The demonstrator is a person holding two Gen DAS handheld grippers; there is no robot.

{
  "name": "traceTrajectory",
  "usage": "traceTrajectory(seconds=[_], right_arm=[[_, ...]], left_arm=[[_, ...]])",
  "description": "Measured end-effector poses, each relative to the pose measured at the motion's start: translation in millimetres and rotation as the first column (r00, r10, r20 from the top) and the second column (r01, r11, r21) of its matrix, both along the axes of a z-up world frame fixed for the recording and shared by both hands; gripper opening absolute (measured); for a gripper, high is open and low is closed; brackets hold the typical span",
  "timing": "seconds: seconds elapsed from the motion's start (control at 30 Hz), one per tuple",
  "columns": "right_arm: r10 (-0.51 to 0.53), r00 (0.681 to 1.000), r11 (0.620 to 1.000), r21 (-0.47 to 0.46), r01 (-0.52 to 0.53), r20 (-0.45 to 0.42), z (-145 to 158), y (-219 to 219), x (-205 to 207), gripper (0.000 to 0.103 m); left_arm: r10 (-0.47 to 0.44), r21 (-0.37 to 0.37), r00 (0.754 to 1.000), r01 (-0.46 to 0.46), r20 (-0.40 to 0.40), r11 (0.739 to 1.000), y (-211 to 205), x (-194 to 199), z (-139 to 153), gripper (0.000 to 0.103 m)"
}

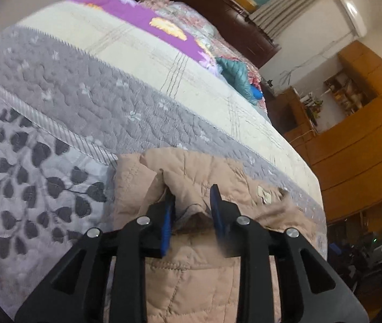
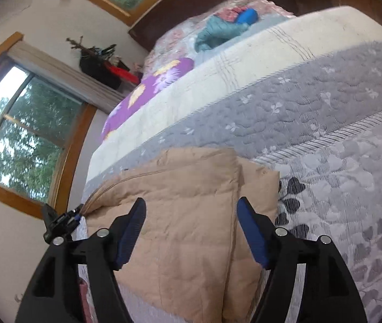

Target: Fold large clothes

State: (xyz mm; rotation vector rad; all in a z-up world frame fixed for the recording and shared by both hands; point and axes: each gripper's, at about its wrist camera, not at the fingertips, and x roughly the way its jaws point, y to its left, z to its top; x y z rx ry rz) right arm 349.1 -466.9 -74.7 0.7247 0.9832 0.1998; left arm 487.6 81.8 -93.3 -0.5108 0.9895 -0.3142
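A beige quilted jacket (image 1: pixel 191 269) lies folded on the grey patterned bedspread (image 1: pixel 42 161). In the left wrist view my left gripper (image 1: pixel 192 196) is partly closed around the jacket's collar area, blue pads on either side of a bunched fold. In the right wrist view the jacket (image 2: pixel 185 215) shows as a thick folded stack. My right gripper (image 2: pixel 191 207) is open wide just above it, holding nothing. The left gripper (image 2: pixel 64 219) shows at the jacket's far left end, pinching the fabric.
A cream blanket (image 1: pixel 142 53) and a purple flowered one (image 1: pixel 142 16) lie further up the bed, with a teal jacket (image 1: pixel 234 72) near the headboard. Wooden cabinets (image 1: pixel 358 134) stand to the right. Windows (image 2: pixel 29 129) are on the wall beside the bed.
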Motion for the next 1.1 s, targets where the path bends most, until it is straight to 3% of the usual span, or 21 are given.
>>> traceTrajectory(seconds=[0.1,0.23,0.37,0.57,0.67,0.73,0.8,0.83,0.9,1.1], right_arm=[[0.044,0.999,0.995,-0.093,-0.045,-0.008,-1,18,-16,0.07],[0.08,0.996,0.989,-0.12,-0.085,-0.048,-19,36,-27,0.07],[0.088,0.993,0.983,-0.154,-0.1,-0.082,-40,48,-20,0.069],[0.08,0.987,0.982,-0.161,-0.102,-0.139,-70,57,0,0.067],[0.084,0.988,0.98,-0.169,-0.105,-0.129,-74,63,2,0.051],[0.087,0.989,0.975,-0.194,-0.108,-0.118,-70,67,1,0.032],[0.102,0.99,0.971,-0.208,-0.12,-0.095,-63,73,-1,0.017],[0.103,0.991,0.97,-0.214,-0.119,-0.083,-59,74,-3,0.015],[0.1,0.994,0.969,-0.224,-0.107,-0.044,-46,73,-7,0.012],[0.05,0.997,0.975,-0.217,-0.035,0.063,-15,62,-14,0.012]], left_arm=[[0.0,0.078,0.998,-0.005,0.066,0.997,2,-23,14,0.031],[0.029,0.122,0.994,-0.042,0.107,0.992,20,-42,25,0.035],[0.012,0.17,0.998,-0.023,0.067,0.985,28,-57,13,0.039],[-0.044,0.182,0.999,0.043,0.002,0.982,21,-76,-19,0.039],[-0.069,0.172,0.998,0.07,-0.012,0.983,12,-76,-30,0.044],[-0.084,0.166,0.996,0.087,-0.022,0.982,4,-75,-35,0.035],[-0.083,0.209,0.997,0.081,-0.001,0.975,-7,-78,-34,0.024],[-0.082,0.233,0.996,0.075,0.018,0.969,-12,-80,-31,0.016],[-0.087,0.264,0.994,0.066,0.071,0.962,-20,-85,-20,0.011],[-0.098,0.3,0.965,0.021,0.243,0.954,-38,-92,16,0.007]])
